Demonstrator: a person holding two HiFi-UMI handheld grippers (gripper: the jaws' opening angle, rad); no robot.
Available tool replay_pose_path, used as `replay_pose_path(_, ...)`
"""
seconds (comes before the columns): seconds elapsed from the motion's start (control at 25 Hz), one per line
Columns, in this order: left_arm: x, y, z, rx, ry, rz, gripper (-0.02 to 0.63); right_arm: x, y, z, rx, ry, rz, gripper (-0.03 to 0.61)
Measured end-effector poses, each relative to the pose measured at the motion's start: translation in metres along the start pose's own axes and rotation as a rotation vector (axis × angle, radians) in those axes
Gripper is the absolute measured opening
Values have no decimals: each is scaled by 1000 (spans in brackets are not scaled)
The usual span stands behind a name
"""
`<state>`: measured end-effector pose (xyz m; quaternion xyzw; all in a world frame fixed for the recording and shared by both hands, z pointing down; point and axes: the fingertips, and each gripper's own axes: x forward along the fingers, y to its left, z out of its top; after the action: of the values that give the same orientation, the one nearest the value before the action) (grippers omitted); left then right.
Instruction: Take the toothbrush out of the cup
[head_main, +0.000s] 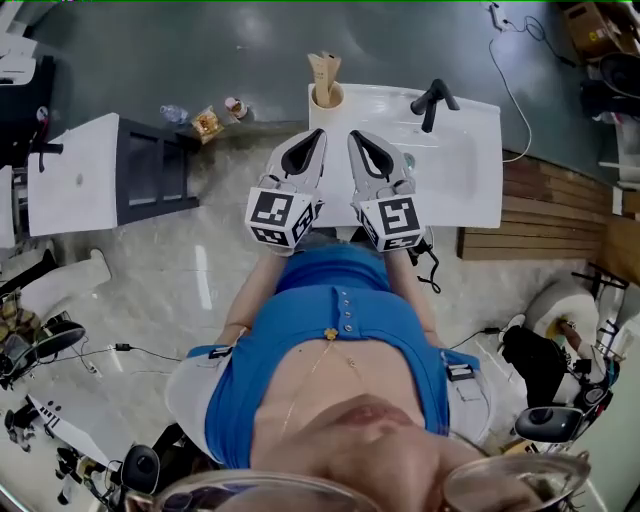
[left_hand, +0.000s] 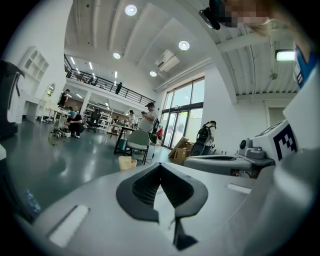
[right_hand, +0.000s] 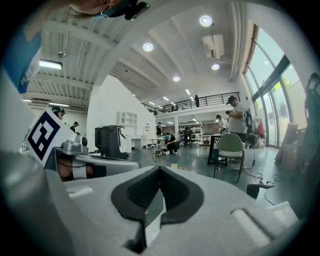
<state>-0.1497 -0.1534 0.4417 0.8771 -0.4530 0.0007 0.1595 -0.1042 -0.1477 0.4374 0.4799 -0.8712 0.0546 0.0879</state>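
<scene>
Toward twelve o'clock, a pale wooden toothbrush (head_main: 324, 67) stands upright in a round beige cup (head_main: 327, 97); left gripper (head_main: 318, 136) and right gripper (head_main: 356, 138) sit closed, empty.

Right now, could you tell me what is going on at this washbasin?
A person stands at a white washbasin with a two-jaw gripper in each hand. The left gripper and the right gripper are both shut and empty, held side by side over the near left part of the basin and pointing towards the cup at its back left corner. The toothbrush stands in the cup, and neither gripper touches it. A black tap sits to the right of the cup.
</scene>
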Motion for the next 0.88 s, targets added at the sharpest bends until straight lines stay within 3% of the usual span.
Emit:
replay_pose_path(0.48,38,-7,3,11,-5,79,2,5,-34,3,-8,3,76,2)
replay_pose_path(0.88,56,-9,-15,53,48,127,2,-7,-52,0,-15,9,96,2)
